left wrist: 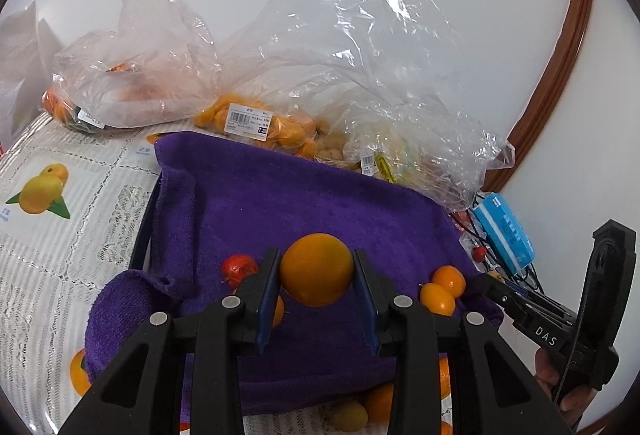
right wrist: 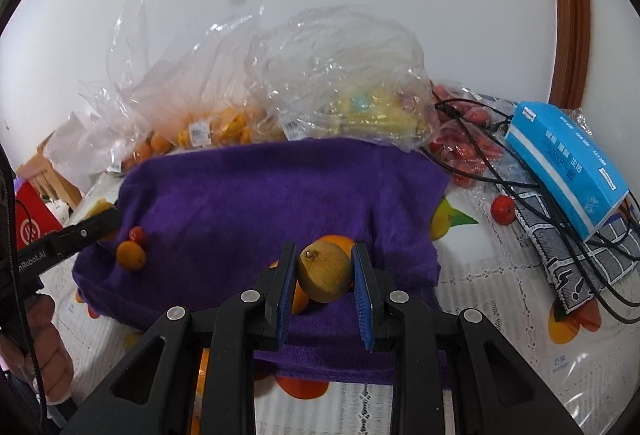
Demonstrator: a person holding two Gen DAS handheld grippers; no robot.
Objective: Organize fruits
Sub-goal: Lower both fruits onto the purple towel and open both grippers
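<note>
While both tongs are loaded, here's the state: left gripper point(left wrist: 316, 271) clamped on an orange point(left wrist: 316, 268), held above the purple towel point(left wrist: 280, 203). Right gripper point(right wrist: 325, 271) clamped on a brownish-yellow fruit point(right wrist: 325, 272), over the towel's near edge, w/ another orange point(right wrist: 340, 241) just behind it.

Text: "DAS" on the right tool's body as seen from left cam, "nRobot.AI" on the left tool from right cam. Blue box point(right wrist: 568, 163) has white print, not legible. Price labels point(left wrist: 248, 122) on the produce bags point(left wrist: 320, 75), digits too small to read. Printed tablecloth point(left wrist: 60, 235) has small captions, unreadable.

Edges/room: towel centre is bare; loose small fruit at its sides, incl. a red one point(left wrist: 240, 267) and two small oranges point(left wrist: 444, 289). Bags crowd the far edge against the wall. Black cables point(right wrist: 500, 171) and a stray red fruit point(right wrist: 502, 209) lie right of the towel.
</note>
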